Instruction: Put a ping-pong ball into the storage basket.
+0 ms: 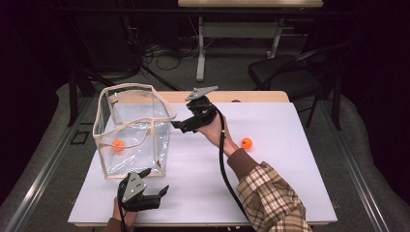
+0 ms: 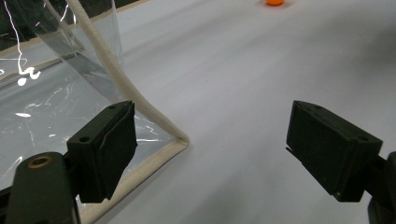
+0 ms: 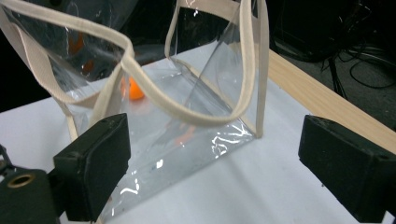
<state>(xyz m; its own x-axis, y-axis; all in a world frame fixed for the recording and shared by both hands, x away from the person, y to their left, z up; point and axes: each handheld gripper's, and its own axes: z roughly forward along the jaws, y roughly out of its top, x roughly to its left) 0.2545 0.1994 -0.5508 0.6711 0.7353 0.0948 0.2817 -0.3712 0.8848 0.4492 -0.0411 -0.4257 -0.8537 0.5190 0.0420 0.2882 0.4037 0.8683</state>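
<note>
Toward the desk's left edge stands a clear plastic bag (image 1: 133,129) with cream fabric trim, upright and open at the top, its rim sagging on the right side. One orange ball (image 1: 117,145) lies inside on its floor. The bag looks light and floppy: the film walls would likely buckle under a push and slip between pads, so the stitched trim or the handle strap (image 3: 187,109) seems the surer place to take hold, as the right gripper view suggests.

Near the desk's front edge, just off the bag's front corner, the left tool (image 1: 153,189) rests low with the hand under it; its jaws stand wide apart and empty. In the left gripper view one jaw sits right by the bag's bottom corner seam (image 2: 180,140), though contact cannot be told.

At mid-desk the right tool (image 1: 180,124) is held up off the surface, the forearm in a plaid sleeve (image 1: 273,198) reaching diagonally from the front right corner, wrist bent so the jaws point at the bag's sagging rim. Its jaws are spread and hold nothing.

Further right, on bare desk toward the right edge, a second orange ball (image 1: 246,143) lies loose; small, smooth and round, it would probably roll at a nudge.
</note>
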